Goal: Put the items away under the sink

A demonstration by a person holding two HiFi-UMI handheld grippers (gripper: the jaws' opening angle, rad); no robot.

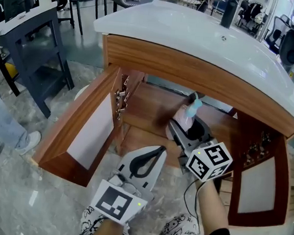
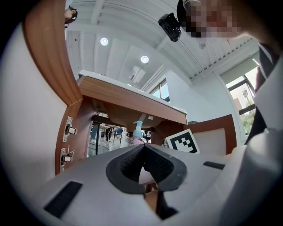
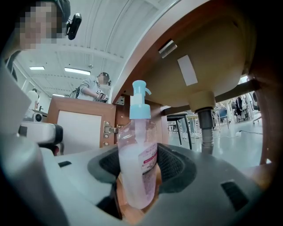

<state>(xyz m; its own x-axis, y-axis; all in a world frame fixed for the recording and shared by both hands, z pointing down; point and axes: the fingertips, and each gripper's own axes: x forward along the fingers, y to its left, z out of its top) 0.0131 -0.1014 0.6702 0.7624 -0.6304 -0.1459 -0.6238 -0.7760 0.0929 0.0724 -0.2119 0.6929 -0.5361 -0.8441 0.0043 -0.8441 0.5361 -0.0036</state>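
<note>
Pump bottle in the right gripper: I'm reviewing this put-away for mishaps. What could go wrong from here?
1. The right gripper holds the bottle low on its body, with the pump well above the jaws; it may tip when released.
2. The drain pipe hangs ahead to the right; a sideways move could knock the bottle against it.

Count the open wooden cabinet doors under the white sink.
2. The left wooden door, white-panelled inside, swings out at the head view's left. The right wooden door, likewise panelled, stands open at its right. No further door shows, and none seems hidden.
</note>
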